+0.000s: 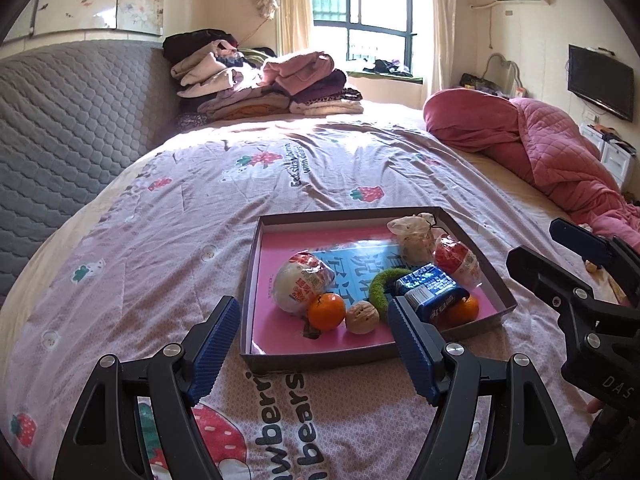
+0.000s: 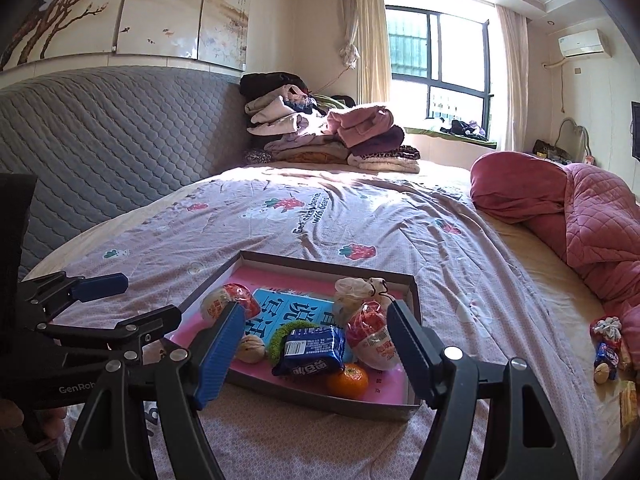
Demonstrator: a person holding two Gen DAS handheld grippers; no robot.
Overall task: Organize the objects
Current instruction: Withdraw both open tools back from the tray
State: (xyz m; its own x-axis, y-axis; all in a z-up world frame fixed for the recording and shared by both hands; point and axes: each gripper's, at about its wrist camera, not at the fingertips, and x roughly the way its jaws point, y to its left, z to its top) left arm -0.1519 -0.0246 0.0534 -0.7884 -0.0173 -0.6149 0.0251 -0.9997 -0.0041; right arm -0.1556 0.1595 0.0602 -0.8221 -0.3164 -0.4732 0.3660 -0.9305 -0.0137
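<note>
A shallow brown tray [image 1: 316,360] [image 2: 320,398] with a pink floor lies on the bed. In it are two oranges [image 1: 326,311] [image 2: 347,381], a walnut [image 1: 362,317] [image 2: 251,347], a green hair ring [image 1: 382,286] [image 2: 280,338], a blue snack packet [image 1: 430,290] [image 2: 314,350], two red-and-white wrapped snacks [image 1: 302,284] [image 2: 372,338] and a tied plastic bag [image 1: 412,234] [image 2: 354,292]. My left gripper [image 1: 314,354] is open and empty, just in front of the tray. My right gripper [image 2: 316,356] is open and empty, over the tray's near edge.
Several loose items [image 2: 608,348] lie on the sheet at the right, beside a pink quilt [image 2: 592,224] [image 1: 532,148]. Folded clothes [image 1: 264,84] [image 2: 332,136] are stacked at the bed's far end. A grey padded headboard [image 1: 68,120] runs along the left.
</note>
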